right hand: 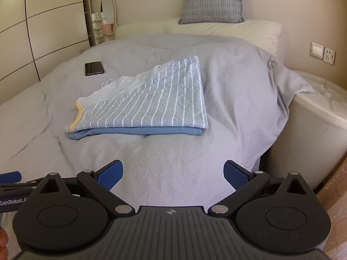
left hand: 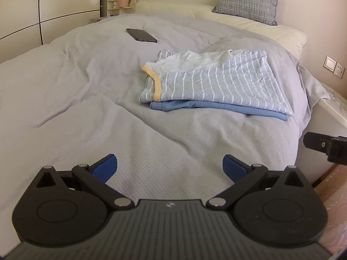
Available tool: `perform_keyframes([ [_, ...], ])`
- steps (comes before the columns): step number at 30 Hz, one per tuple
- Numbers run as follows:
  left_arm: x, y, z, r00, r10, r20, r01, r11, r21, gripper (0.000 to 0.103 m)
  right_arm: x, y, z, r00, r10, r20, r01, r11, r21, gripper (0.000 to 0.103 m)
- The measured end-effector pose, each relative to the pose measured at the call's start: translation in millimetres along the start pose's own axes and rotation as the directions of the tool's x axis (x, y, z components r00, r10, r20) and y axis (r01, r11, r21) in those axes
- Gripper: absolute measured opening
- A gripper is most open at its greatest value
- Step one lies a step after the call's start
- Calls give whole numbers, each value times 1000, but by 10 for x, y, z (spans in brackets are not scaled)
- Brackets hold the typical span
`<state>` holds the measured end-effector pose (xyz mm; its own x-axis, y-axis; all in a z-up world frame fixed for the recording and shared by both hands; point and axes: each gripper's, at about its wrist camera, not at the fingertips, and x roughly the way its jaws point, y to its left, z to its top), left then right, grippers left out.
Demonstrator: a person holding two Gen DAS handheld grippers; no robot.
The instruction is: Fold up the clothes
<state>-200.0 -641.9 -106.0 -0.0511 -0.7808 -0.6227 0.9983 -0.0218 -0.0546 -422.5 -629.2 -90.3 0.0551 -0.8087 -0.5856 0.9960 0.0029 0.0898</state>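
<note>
While tongs [left hand: 170,166] gape, striped knit shirt [right hand: 151,106] folded, seemingly rectangular.

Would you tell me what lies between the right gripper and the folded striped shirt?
Nothing but bare grey bedspread lies between the open right gripper and the striped shirt, as the right wrist view shows.

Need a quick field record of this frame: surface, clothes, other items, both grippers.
surface: bed with grey cover
clothes: striped shirt folded, stacked on blue garment
other: phone on the cover, apart from the stack; checked pillow at the head
left gripper: open, empty
right gripper: open, empty
</note>
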Motion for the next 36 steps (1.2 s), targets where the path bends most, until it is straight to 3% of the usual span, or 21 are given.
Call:
perform_keyframes([
  [9, -221, -97, -11, 999, -12, 30, 10, 999, 44, 102, -181, 45, 20, 1000, -2, 16, 3, 1000, -18, 102],
  [19, -427, -145, -2, 999, 22, 43, -26, 997, 74, 102, -394, 29, 24, 999, 12, 30, -12, 1000, -7, 102],
  [36, -657, -210, 17, 999, 25, 38, -28, 996, 81, 102, -705, -52, 17, 998, 21, 52, -21, 1000, -3, 102],
])
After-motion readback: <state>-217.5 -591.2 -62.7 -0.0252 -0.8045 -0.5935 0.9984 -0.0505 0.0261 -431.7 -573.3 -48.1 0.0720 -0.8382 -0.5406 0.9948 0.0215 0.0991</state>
